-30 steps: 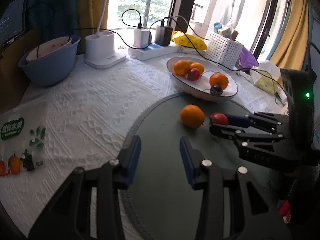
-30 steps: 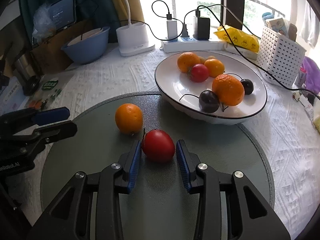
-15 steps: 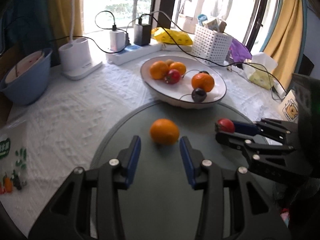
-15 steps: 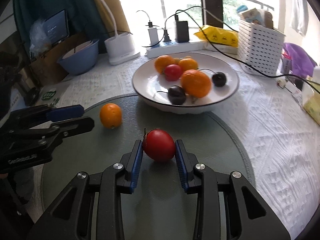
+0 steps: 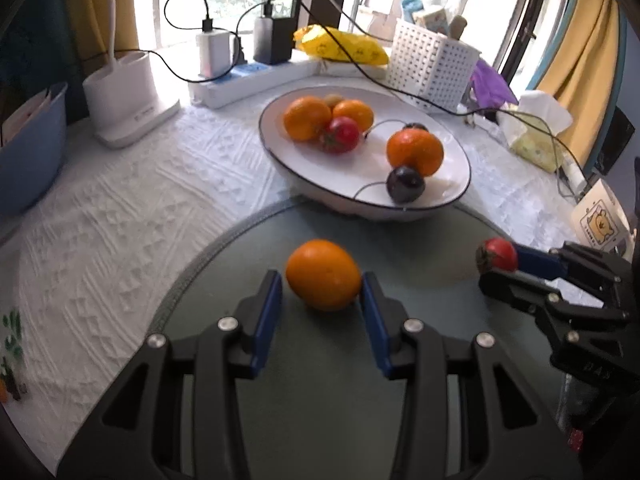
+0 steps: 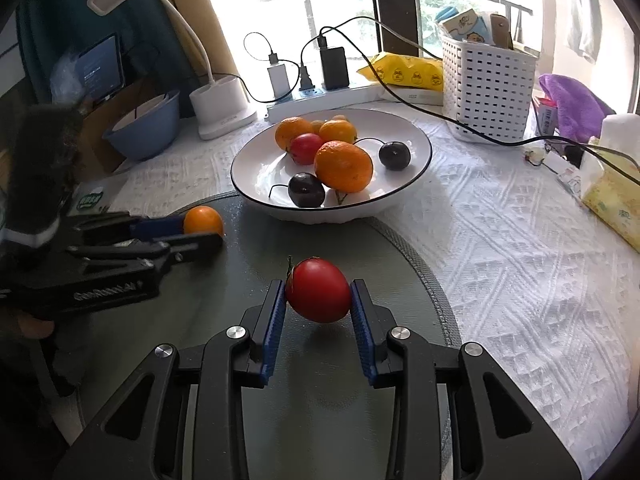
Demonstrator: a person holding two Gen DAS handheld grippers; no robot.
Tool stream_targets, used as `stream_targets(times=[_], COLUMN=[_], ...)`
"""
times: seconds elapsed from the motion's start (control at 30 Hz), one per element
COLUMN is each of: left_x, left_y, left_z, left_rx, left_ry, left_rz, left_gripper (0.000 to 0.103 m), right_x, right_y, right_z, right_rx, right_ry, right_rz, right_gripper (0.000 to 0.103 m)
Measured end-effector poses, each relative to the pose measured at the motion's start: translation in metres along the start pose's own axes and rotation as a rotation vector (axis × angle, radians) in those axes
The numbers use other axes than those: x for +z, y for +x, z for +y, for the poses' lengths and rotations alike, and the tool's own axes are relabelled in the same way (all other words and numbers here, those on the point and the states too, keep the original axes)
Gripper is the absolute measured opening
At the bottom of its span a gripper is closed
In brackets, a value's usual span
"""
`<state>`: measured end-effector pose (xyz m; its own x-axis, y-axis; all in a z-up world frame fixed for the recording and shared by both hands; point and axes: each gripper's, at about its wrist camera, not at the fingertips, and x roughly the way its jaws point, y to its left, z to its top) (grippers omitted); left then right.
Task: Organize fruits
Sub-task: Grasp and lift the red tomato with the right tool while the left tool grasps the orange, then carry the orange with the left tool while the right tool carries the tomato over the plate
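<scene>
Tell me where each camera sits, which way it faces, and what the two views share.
Left wrist: on the left hand-held gripper, looking down along its fingers at an orange between the open jaws; the right hand-held gripper shows at right.
Right wrist: on the right hand-held gripper, looking down at the tomato it grips; the left hand-held gripper and a bit of hand show at left.
Shared: the white bowl of fruit, the round grey mat, orange and tomato.

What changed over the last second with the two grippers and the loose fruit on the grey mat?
The left gripper advanced until the orange sits between its pads, not yet squeezed. The right gripper, shut on the tomato throughout, lifted it off the mat towards the plate. The orange, the plate and its fruit stayed put.
</scene>
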<state>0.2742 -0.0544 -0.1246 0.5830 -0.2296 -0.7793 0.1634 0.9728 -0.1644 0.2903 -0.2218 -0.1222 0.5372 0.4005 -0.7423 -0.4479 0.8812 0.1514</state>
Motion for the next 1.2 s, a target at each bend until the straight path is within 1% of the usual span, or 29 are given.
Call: stream_targets(times=[0.07,0.23,0.5,0.87,1.2], left_x=[-0.001,-0.005,-0.015,-0.026,-0.018], left_y=[-0.002,-0.008,-0.031,-0.063,-0.095], left_z=[0.003,0.014,0.022,0.013,-0.002], left_rx=[-0.016,-0.020,-0.027,-0.029,-0.022], left_ry=[-0.012,-0.053,-0.070,-0.041,0.003], left_rz=[-0.001,-0.019,-0.052,-0.096,-0.154], left_gripper=[0.038,0.037,0.037,0.037,0.037], right_x=[-0.001,-0.004,-0.003,-0.002,0.004], right_y=[-0.002,-0.005,-0.010,-0.026,-0.046], right_z=[0.002,0.007,0.018,0.031,0.035], right_rx=[0.002,0.000,0.001,0.004,0.000], right_ry=[-0.002,-0.011,-0.030,-0.054,-0.075], right_rz=[-0.002,0.000,-0.009,-0.040,-0.088], right_gripper=[0.035,0.035,0.035,0.035,0.035])
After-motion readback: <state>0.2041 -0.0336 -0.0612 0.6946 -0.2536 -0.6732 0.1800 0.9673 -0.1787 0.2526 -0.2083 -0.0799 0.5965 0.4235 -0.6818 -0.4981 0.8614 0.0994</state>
